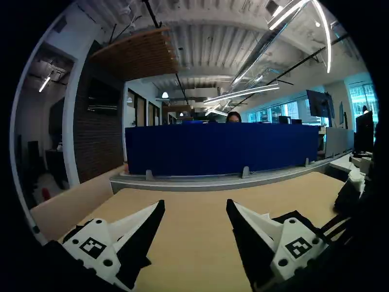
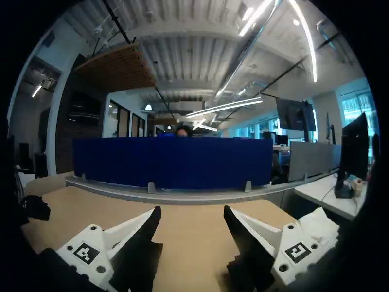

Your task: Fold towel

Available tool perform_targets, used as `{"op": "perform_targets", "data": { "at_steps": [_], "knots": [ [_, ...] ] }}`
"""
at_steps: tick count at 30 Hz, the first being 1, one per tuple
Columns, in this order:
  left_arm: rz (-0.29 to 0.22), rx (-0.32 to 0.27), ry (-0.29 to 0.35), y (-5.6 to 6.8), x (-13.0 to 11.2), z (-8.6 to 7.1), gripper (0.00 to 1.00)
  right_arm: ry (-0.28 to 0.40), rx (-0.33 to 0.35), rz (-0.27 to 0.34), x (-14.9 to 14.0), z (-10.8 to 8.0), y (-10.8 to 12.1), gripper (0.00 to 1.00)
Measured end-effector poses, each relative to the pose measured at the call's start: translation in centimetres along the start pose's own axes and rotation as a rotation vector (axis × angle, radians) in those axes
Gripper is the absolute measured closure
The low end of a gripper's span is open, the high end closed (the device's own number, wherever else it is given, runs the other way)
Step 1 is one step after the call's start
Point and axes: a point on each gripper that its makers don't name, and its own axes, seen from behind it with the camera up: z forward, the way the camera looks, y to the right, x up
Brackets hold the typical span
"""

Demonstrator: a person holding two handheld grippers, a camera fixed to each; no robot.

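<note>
In the left gripper view my left gripper (image 1: 195, 207) is open over the bare wooden table (image 1: 204, 204), its white and black fingers (image 1: 146, 228) spread wide with nothing between them. In the right gripper view my right gripper (image 2: 191, 213) is also open above the same tabletop (image 2: 189, 233), with nothing between its fingers. At the right edge of the right gripper view, past the table's edge, lies a white crumpled thing (image 2: 318, 224); I cannot tell if it is the towel.
A blue partition (image 1: 219, 146) on a grey rail stands along the table's far edge, with a person's head (image 1: 233, 117) behind it. A black monitor (image 2: 354, 151) sits on a desk at the right. A dark object (image 2: 36, 207) lies at the table's left edge.
</note>
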Motion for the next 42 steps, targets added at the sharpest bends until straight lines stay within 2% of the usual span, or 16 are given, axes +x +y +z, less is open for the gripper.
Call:
{"op": "perform_targets", "data": {
  "at_steps": [5, 11, 14, 20, 29, 35, 42],
  "knots": [
    [0.019, -0.011, -0.015, -0.1, 2.4, -0.4, 0.06, -0.006, 0.008, 0.006, 2.2, 0.0, -0.2, 0.0],
    [0.042, -0.039, -0.038, -0.2, 3.6, -0.2, 0.06, -0.034, 0.046, -0.012, 3.0, 0.2, -0.9, 0.0],
    [0.054, -0.07, -0.062, 0.1, 3.4, -0.1, 0.06, -0.067, 0.08, -0.031, 2.9, 0.0, -1.3, 0.0],
    [0.085, -0.146, -0.122, 1.1, 2.8, -0.1, 0.06, -0.179, 0.179, -0.073, 1.3, -0.4, -2.4, 0.0],
    [0.153, -0.269, -0.207, 3.6, 1.0, -0.5, 0.06, -0.329, 0.33, -0.165, -1.2, -2.1, -5.3, 0.0],
    [0.158, -0.32, -0.243, 4.5, 0.2, -0.6, 0.06, -0.36, 0.396, -0.191, -1.9, -2.7, -6.7, 0.0],
    [0.182, -0.35, -0.27, 5.5, -1.4, -0.5, 0.06, -0.387, 0.428, -0.203, -3.5, -3.0, -7.5, 0.0]
  ]
}}
